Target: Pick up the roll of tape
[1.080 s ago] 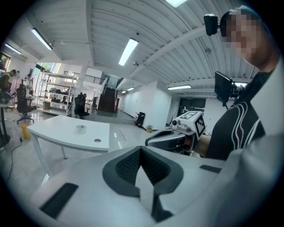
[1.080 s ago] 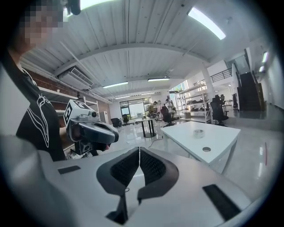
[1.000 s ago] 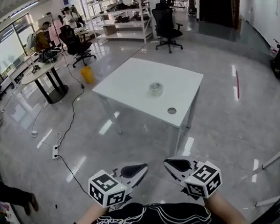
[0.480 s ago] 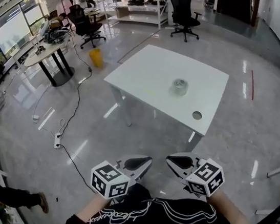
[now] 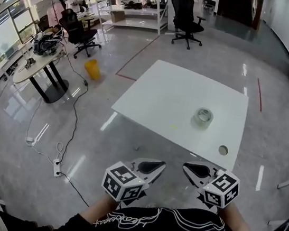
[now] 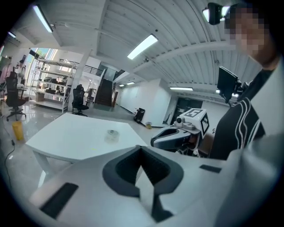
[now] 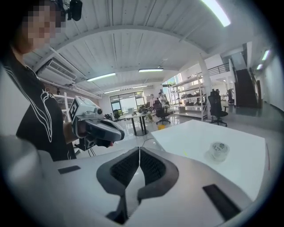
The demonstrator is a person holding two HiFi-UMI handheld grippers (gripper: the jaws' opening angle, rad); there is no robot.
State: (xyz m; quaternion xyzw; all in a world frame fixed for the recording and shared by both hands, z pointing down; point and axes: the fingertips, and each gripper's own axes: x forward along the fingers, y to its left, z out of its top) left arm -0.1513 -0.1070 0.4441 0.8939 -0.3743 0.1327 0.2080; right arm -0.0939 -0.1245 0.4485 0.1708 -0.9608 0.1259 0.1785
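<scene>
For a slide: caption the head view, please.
Left gripper and right gripper, both shut and empty, short of the white table bearing the roll of tape.

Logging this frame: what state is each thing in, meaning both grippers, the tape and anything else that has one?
left gripper: shut, empty, short of the table.
right gripper: shut, empty, short of the table.
roll of tape: lying flat on the white table, untouched.
yellow bin: upright on the floor.

Tape roll [image 5: 203, 117]: detail too small
</scene>
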